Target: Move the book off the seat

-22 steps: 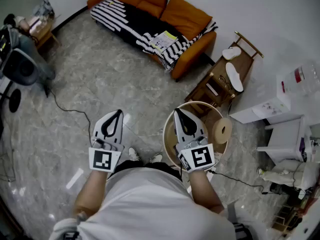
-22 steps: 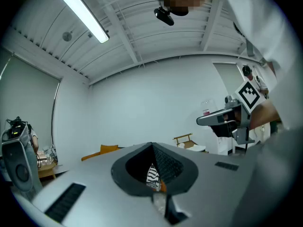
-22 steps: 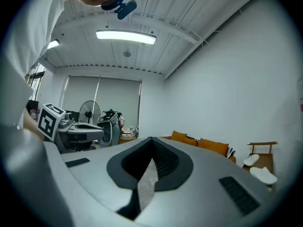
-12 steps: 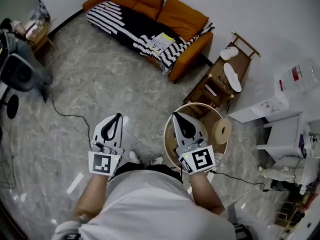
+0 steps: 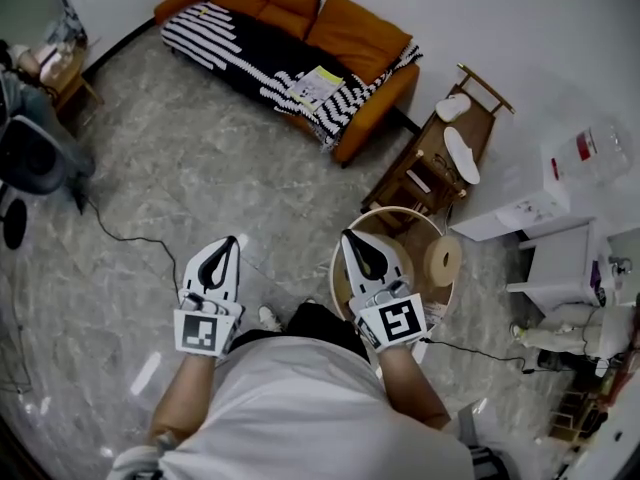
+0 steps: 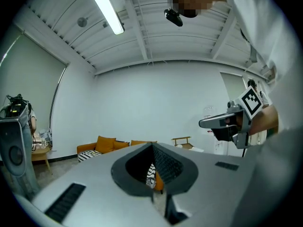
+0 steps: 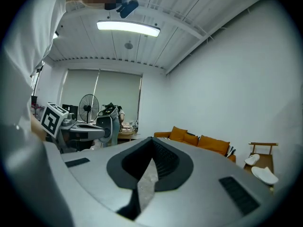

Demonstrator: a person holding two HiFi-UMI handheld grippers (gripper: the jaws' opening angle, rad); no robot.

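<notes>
The book [image 5: 316, 85], pale with a yellow patch, lies flat on the black-and-white striped blanket [image 5: 240, 46] that covers the orange sofa's [image 5: 360, 38] seat, far across the floor. Both grippers hang well short of it in front of the person's body. My left gripper [image 5: 233, 239] is shut and empty. My right gripper [image 5: 348, 234] is shut and empty as well. In the left gripper view the jaws meet [image 6: 152, 145] with the sofa [image 6: 105, 145] small beyond them. In the right gripper view the closed jaws [image 7: 152, 139] point toward the sofa [image 7: 201, 143]; the book is too small to pick out.
A round wooden basket [image 5: 437, 293] with a tape roll [image 5: 444, 260] stands just under the right gripper. A wooden rack [image 5: 440, 153] with slippers sits beside the sofa's right end. White boxes [image 5: 560, 183] line the right wall. A black cable [image 5: 125, 236] crosses the floor at left, near a fan [image 5: 30, 158].
The sofa and book have slid left and slightly up in the head view as the person shifts. Both grippers stay shut in the same pose, side by side.
</notes>
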